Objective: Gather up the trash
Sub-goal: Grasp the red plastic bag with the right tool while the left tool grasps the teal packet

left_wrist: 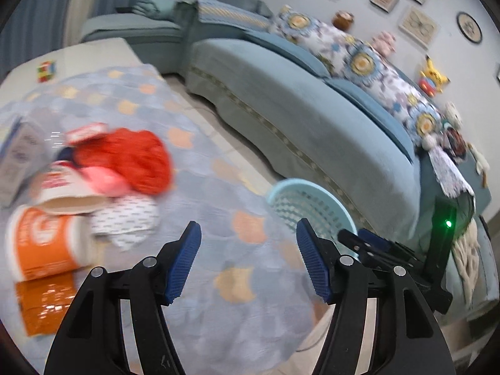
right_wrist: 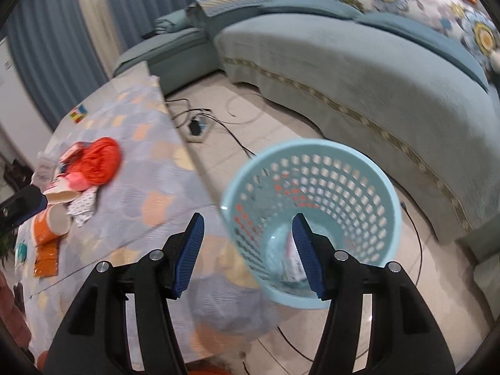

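left gripper: your jaws stand apart, nothing between the blue pads; only tablecloth under them.
right gripper: also parted and empty, aimed down toward the basket.
basket: light blue, perforated, on the floor just beside the table edge, mouth tipped toward you, likely so you can drop things straight off the table. Pale wrappers already lie at the bottom.
trash pile: remaining trash sits on the table well left of both grippers: red crumpled bag, paper cups, orange cup, orange wrapper.
hard to read: the pile is motion-blurred, can't count items or read labels. Basket contents partly hidden by your right finger. In the left view the basket is half covered by the right gripper.
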